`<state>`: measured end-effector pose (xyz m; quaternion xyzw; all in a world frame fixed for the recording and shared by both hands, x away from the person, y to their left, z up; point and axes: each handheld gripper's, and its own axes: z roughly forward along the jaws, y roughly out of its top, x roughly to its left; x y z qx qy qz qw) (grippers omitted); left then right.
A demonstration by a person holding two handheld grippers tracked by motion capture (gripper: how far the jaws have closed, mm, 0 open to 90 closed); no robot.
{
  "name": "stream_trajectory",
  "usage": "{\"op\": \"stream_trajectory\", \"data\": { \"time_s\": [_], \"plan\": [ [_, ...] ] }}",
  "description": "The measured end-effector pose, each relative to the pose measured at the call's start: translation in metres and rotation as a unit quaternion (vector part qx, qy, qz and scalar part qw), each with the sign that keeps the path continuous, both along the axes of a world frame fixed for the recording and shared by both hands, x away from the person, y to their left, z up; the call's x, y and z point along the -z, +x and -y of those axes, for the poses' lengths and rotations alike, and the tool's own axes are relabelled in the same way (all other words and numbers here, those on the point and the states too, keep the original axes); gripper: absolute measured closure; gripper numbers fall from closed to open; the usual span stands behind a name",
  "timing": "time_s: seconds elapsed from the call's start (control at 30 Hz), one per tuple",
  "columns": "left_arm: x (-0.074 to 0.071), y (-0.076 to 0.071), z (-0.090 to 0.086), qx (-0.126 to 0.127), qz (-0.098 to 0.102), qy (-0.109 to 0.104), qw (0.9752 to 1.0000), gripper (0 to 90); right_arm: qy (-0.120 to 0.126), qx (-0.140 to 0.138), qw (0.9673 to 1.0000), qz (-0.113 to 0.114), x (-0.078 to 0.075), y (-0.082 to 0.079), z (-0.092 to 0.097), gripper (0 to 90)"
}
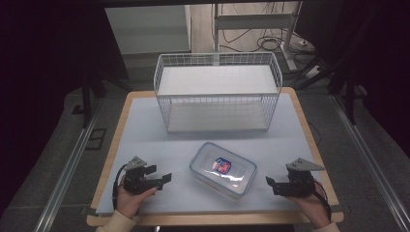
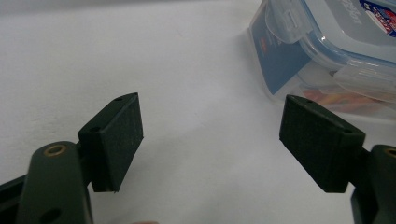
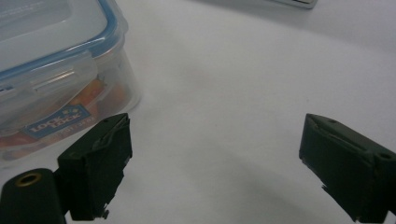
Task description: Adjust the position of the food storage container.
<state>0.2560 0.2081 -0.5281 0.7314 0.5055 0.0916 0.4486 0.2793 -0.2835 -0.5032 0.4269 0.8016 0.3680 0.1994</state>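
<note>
A clear plastic food box with a blue-rimmed snap lid and a red and blue label lies on the table near its front middle. The same box sits at the upper right of the left gripper view and its corner at the upper left of the right gripper view. My left gripper rests to the box's left, jaws open and apart with bare table between them. To the box's right, my right gripper points at the box, open with nothing between its jaws.
A white wire basket with two shelves stands at the back middle of the table. Metal rails run along both sides of the table on the floor. Cables and a desk frame lie behind the basket.
</note>
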Motion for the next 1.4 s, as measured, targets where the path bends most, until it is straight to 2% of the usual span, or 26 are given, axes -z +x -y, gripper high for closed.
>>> {"op": "stream_trajectory", "data": {
  "time_s": [0.43,0.63,0.9,1.23,1.4],
  "plan": [
    [-0.001,-0.002,0.003,0.005,0.002,0.003,1.0000,21.4,0.009,-0.012,0.9999,-0.006,-0.003,0.000,0.001,13.0],
    [-0.001,-0.001,0.004,0.006,0.001,0.005,1.0000,21.4,0.020,0.007,0.9996,-0.018,-0.005,0.002,0.000,13.8],
    [-0.001,-0.002,0.005,0.006,0.001,0.007,1.0000,21.4,0.038,0.004,0.9991,-0.018,-0.016,-0.001,-0.001,18.5],
    [-0.001,-0.001,0.006,0.004,0.001,0.005,1.0000,21.6,0.055,-0.032,0.9978,-0.014,-0.037,-0.005,-0.022,27.5],
    [-0.002,-0.002,0.006,0.007,0.003,0.005,1.0000,22.0,0.065,-0.063,0.9959,-0.004,-0.050,-0.010,-0.033,41.9]
  ]
}}
